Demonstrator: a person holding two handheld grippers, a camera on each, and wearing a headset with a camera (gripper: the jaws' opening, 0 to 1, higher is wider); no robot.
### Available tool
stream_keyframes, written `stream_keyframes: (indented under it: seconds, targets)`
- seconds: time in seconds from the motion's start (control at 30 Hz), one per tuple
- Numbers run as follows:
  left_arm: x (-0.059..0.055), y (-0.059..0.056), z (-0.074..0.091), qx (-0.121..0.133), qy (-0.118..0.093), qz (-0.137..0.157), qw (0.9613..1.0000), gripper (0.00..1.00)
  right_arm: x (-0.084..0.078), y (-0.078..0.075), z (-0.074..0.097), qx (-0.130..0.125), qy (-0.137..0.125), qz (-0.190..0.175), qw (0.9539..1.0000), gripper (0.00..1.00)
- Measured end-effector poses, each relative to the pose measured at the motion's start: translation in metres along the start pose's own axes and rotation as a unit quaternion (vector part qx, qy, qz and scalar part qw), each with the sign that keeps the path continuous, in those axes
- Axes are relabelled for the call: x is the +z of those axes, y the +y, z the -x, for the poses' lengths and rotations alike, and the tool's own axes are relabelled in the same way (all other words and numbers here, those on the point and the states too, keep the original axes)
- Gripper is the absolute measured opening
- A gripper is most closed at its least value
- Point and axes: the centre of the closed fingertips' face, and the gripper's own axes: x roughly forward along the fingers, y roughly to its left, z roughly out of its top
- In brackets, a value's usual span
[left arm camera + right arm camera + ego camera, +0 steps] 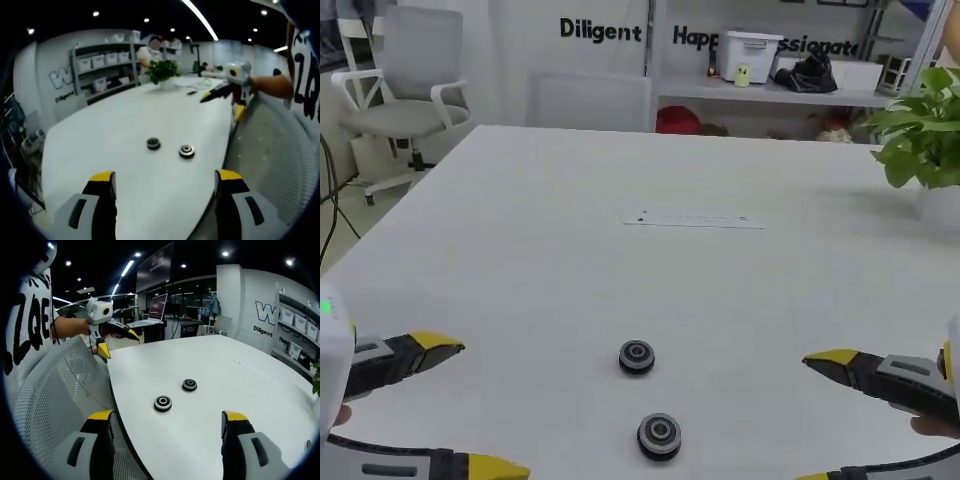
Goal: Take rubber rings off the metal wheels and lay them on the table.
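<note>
Two small metal wheels with dark rubber rings lie flat on the white table (570,230), near its front edge. One wheel (636,357) (153,143) (189,385) lies farther in. The other wheel (659,436) (186,150) (163,403) lies closer to me. My left gripper (480,407) (165,176) is open at the left, well apart from both wheels, with nothing between its yellow tips. My right gripper (812,418) (167,415) is open at the right, also apart from them. Each gripper shows in the other's view: the right gripper (220,92), the left gripper (117,332).
A thin paper strip (692,219) lies mid-table. A potted plant (925,130) stands at the right edge. Beyond the table are a white chair (405,90) and shelves with bins (750,55). A mesh chair back (65,390) sits at the table's near side.
</note>
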Motion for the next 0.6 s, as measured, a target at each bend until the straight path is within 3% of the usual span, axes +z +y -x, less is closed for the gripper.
stream_keyframes:
  seconds: [0.33,0.6]
  targets:
    - [-0.001,0.002,-0.001,0.0,0.001,-0.003,1.0,0.82,0.001,-0.003,-0.003,-0.002,-0.005,-0.005,1.0,0.85]
    - [-0.009,-0.002,-0.006,-0.006,0.009,0.001,0.9999,0.81,-0.005,0.0,-0.005,0.002,0.0,-0.006,1.0,0.85]
